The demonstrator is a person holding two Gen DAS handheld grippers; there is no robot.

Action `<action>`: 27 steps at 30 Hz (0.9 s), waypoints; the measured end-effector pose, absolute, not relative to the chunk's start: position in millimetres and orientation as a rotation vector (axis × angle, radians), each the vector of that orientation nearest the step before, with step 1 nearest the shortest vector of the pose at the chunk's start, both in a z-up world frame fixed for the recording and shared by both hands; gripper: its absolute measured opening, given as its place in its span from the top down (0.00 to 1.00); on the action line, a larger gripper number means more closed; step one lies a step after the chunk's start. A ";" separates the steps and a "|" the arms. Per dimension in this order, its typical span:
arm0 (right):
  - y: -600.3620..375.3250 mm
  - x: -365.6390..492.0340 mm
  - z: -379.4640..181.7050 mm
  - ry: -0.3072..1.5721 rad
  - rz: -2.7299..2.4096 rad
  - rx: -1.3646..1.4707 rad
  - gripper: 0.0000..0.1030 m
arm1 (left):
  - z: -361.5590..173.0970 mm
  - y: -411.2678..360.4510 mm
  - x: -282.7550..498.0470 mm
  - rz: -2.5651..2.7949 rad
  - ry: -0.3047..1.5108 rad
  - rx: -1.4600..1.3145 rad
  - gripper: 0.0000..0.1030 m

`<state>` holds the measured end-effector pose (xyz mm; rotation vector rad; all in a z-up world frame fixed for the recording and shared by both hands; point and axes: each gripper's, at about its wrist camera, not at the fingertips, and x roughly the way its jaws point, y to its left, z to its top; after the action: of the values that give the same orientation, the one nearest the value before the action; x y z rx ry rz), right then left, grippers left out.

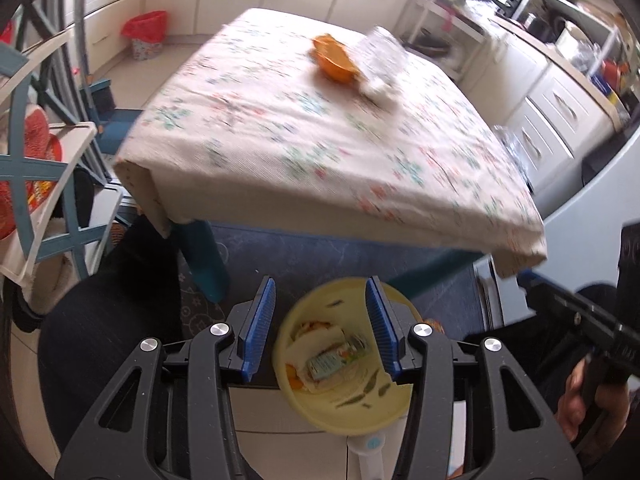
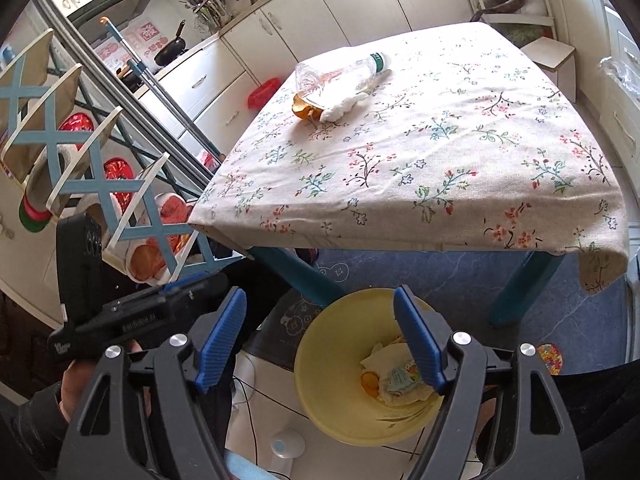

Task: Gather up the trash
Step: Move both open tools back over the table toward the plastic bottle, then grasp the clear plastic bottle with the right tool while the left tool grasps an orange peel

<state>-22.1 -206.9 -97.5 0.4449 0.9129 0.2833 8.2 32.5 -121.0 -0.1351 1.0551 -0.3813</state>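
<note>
The yellow bin (image 2: 360, 412) at the bottom of the frame already holds a crumpled wrapper (image 2: 400, 382) and peel scraps. Left on the worktop (image 2: 440, 152), upper centre: a plastic bottle (image 2: 340, 74), orange peel (image 2: 306, 108) and what looks like a white tissue (image 2: 344, 106) (touching one another). The left gripper (image 1: 322, 328) and right gripper (image 2: 320, 340) are both released, holding nothing.

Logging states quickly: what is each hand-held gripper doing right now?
Left hand-held gripper: open, holding nothing.
Right hand-held gripper: open, holding nothing.
</note>
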 end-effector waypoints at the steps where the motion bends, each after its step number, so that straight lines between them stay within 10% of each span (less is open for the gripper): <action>1: -207.6 -19.0 -98.8 0.917 0.285 0.456 0.29 | -120.7 35.2 12.8 -0.373 1.053 -0.143 0.57; 27: -227.2 242.0 -65.3 1.005 0.058 0.746 0.23 | -125.6 51.9 83.7 -0.311 1.034 -0.210 0.49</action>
<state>242.0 -227.2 -65.3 0.7457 1.0046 0.0579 83.7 51.9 -125.6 -0.2098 1.0342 -0.3107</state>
